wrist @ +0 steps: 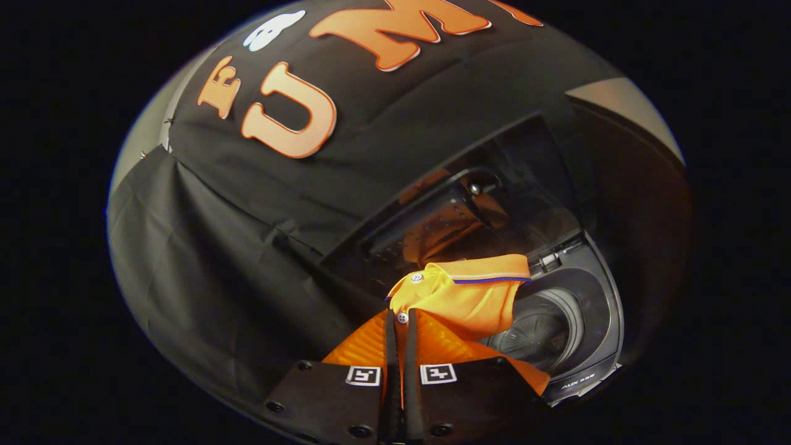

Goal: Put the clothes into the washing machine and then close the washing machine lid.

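gripper view has the gripper (pixel 400 346) with its 2 fingers pressed nearly together, pinching the orange polo shirt (pixel 460 296) right by the button placket. shirt's hanging up off the fingers, collar flopped toward the washing machine (pixel 587 321). the machine sits just beyond and beside it, lid (pixel 494 198) standing open, drum (pixel 537 330) in plain sight behind the shirt.

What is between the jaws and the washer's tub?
The orange shirt, in the gripper view. The gripper is shut on it, and its collar hangs before the open tub of the washer.
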A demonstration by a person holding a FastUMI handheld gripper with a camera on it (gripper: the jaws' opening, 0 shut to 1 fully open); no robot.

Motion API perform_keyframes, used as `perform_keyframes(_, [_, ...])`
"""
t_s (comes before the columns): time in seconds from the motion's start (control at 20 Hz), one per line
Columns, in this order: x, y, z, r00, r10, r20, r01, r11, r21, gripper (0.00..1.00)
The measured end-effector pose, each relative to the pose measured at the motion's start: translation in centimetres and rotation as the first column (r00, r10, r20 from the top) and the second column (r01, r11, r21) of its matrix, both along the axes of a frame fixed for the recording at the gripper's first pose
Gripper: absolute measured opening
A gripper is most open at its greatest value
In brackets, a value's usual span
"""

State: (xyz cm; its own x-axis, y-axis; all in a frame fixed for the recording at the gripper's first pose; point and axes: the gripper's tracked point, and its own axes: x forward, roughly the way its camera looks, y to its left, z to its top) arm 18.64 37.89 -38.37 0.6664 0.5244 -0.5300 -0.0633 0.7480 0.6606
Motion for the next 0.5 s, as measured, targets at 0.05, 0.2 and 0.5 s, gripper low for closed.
perform_keyframes(0.05, [0.7,0.1,-1.9,1.000,-0.014,-0.014,0.014,1.000,-0.010,0.10])
perform_keyframes(0.2, [2.4,-0.7,-6.8,0.996,-0.071,-0.046,0.068,0.996,-0.055,0.10])
perform_keyframes(0.5, [1.0,-1.6,-12.9,0.993,-0.081,-0.091,0.063,0.980,-0.189,0.10])
